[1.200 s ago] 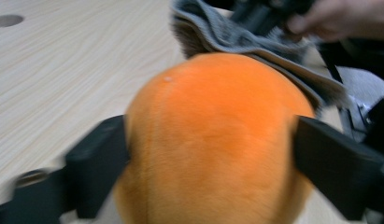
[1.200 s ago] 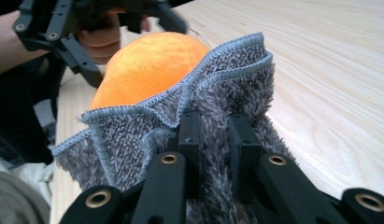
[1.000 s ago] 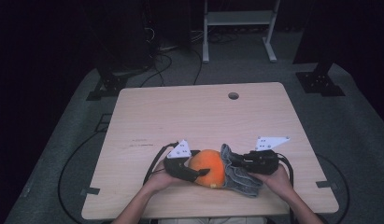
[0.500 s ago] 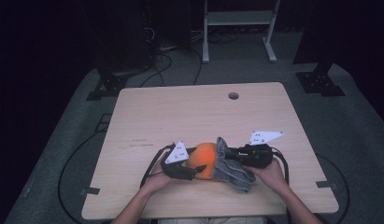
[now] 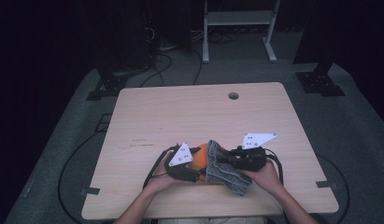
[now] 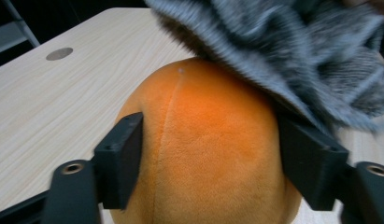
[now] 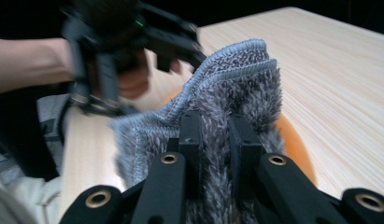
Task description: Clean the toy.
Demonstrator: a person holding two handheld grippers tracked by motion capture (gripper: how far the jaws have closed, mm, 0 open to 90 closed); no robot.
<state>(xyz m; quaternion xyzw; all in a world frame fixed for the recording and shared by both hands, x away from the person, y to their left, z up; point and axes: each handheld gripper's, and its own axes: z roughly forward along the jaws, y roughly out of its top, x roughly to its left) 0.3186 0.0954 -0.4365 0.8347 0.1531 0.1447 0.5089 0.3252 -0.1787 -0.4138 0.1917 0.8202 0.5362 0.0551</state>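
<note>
An orange plush ball (image 5: 201,157) rests near the table's front edge, between the jaws of my left gripper (image 5: 198,164). In the left gripper view both pads (image 6: 126,154) touch the ball (image 6: 213,149); these jaws have just been opening with the ball still between them. A grey fuzzy cloth (image 5: 225,173) drapes over the ball's right side. My right gripper (image 5: 223,161) is shut on the cloth (image 7: 236,79), pinching a fold between its jaws (image 7: 216,128). An orange edge of the ball (image 7: 296,144) peeks out from behind the cloth. The cloth (image 6: 292,46) hangs over the ball's top.
The wooden table (image 5: 180,116) has a round cable hole (image 5: 233,95) at the back. A white frame (image 5: 236,28) and dark stands are on the floor beyond. Both of the person's hands are at the front edge, with cables trailing off the grippers.
My right gripper has moved left and slightly up, pulling the grey cloth further over the ball. The left gripper stayed put, and its jaws now stand wider around the ball.
</note>
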